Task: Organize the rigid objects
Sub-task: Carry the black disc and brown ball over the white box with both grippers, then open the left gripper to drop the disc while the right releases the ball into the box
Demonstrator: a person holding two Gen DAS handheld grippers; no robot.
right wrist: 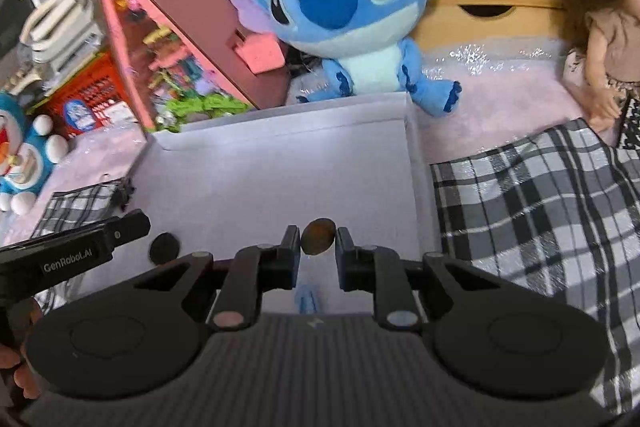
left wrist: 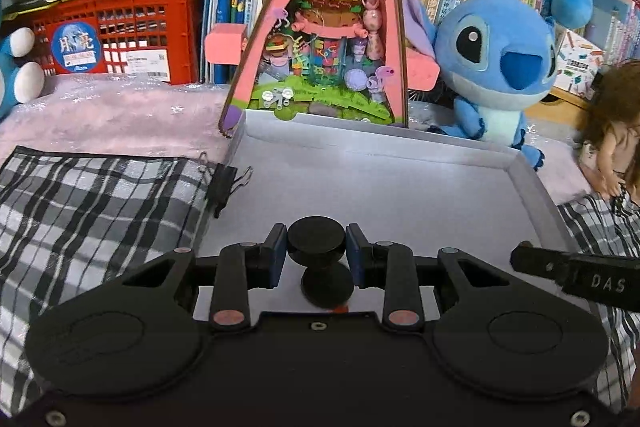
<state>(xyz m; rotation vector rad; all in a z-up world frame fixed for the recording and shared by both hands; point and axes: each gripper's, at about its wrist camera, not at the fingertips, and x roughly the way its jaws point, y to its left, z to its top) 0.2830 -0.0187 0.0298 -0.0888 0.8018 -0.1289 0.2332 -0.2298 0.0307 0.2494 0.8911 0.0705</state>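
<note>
My left gripper (left wrist: 316,247) hangs over the near part of a white low-walled tray (left wrist: 400,141). It is shut on a black spool-shaped piece (left wrist: 316,241) with two round discs, the upper disc clamped between the blue pads. In the right wrist view this gripper (right wrist: 158,227) shows at the left edge, with the black piece (right wrist: 164,247) at its tip. My right gripper (right wrist: 318,239) is over the same tray (right wrist: 280,131), shut on a small brown oval disc (right wrist: 318,235) held upright. Its black finger (left wrist: 576,275) enters the left wrist view from the right.
A black binder clip (left wrist: 224,183) sits on the tray's left wall. Checked cloth (left wrist: 92,211) (right wrist: 540,211) lies on both sides. Behind the tray stand a pink triangular toy house (left wrist: 320,27), a blue plush (left wrist: 496,67), a doll (left wrist: 612,139), a red crate (left wrist: 120,31) and books.
</note>
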